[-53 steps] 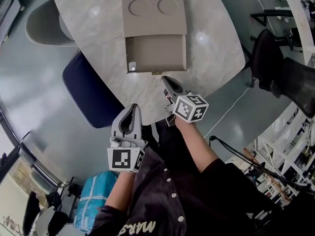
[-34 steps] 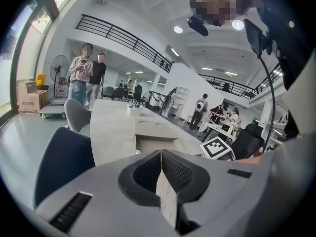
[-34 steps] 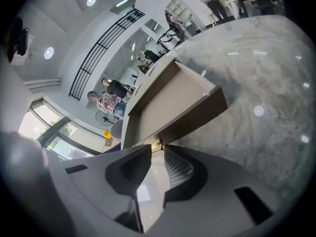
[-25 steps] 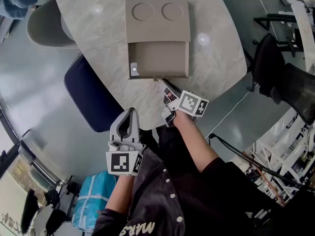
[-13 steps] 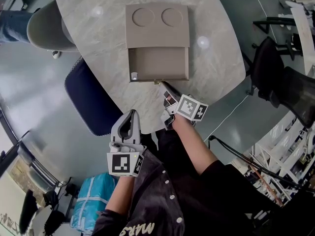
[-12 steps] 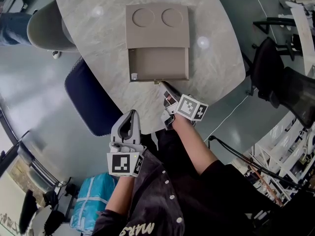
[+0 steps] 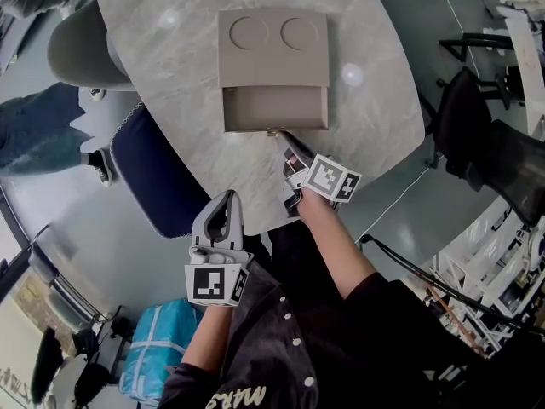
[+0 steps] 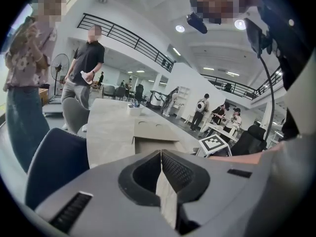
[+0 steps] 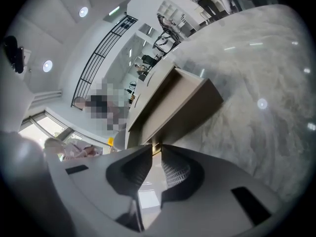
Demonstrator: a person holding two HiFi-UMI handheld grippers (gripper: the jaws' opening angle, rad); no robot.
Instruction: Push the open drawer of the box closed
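Note:
A beige box (image 7: 272,45) with two round recesses on top stands on the marble table (image 7: 375,100). Its drawer (image 7: 274,109) sticks out part way toward me, with a small brass handle (image 7: 272,132) on its front. My right gripper (image 7: 282,138) is shut, its tips against the drawer front at that handle; the right gripper view shows the drawer front (image 9: 182,110) just beyond the tips (image 9: 156,149). Shut and holding nothing, my left gripper (image 7: 226,196) hangs off the table's near edge. In the left gripper view (image 8: 161,153) the box (image 8: 153,135) lies ahead.
A navy chair (image 7: 157,173) is tucked at the table's near left and a grey chair (image 7: 81,49) at the far left. A person's legs (image 7: 43,135) are beside them. A black chair (image 7: 464,109) stands to the right, a blue bag (image 7: 157,348) on the floor.
The drawer has slid further into the box, and my right gripper has moved forward with it. A person has walked in at the left. The left gripper has stayed put.

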